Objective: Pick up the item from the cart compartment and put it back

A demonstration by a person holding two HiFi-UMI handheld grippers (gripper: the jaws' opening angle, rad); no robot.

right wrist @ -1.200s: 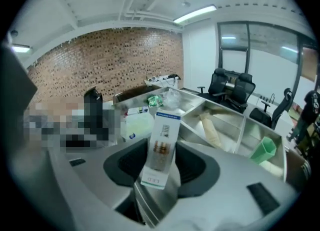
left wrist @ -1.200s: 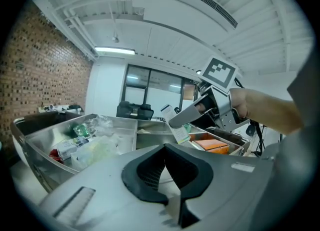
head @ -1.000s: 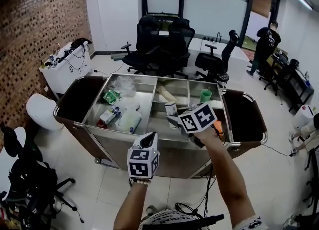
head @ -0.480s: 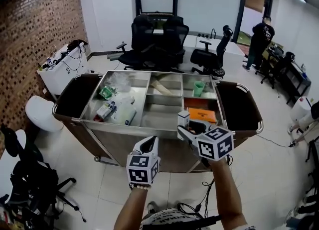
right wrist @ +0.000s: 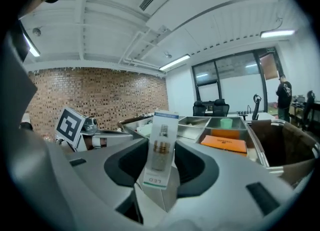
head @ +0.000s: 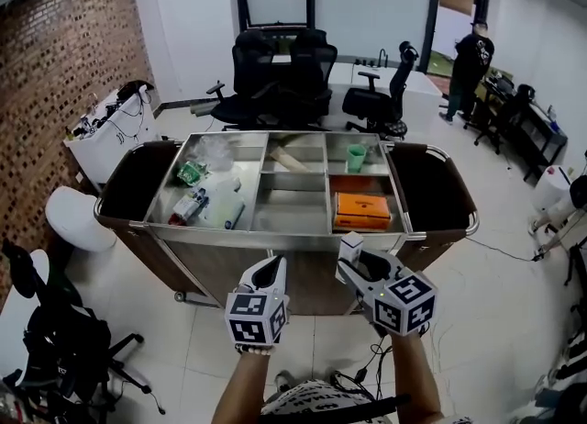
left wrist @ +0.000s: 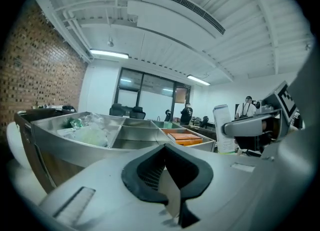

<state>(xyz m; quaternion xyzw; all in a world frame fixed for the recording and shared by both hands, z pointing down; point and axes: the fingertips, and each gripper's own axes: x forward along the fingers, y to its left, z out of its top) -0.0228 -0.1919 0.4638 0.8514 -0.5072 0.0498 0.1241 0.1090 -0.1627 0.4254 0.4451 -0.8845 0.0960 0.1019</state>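
The right tool (head: 356, 268) grips a small white box (head: 349, 247) and holds it upright. It is at the lower middle of the frame, just in front of the cart (head: 229, 235). The left tool (head: 267, 272) beside it is closed tight and holds nothing.

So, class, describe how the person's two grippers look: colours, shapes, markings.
Both the left gripper and the right gripper have pale grey bodies and black-lined jaws. Each carries a white cube with black square markers. Forearms show no sleeves.
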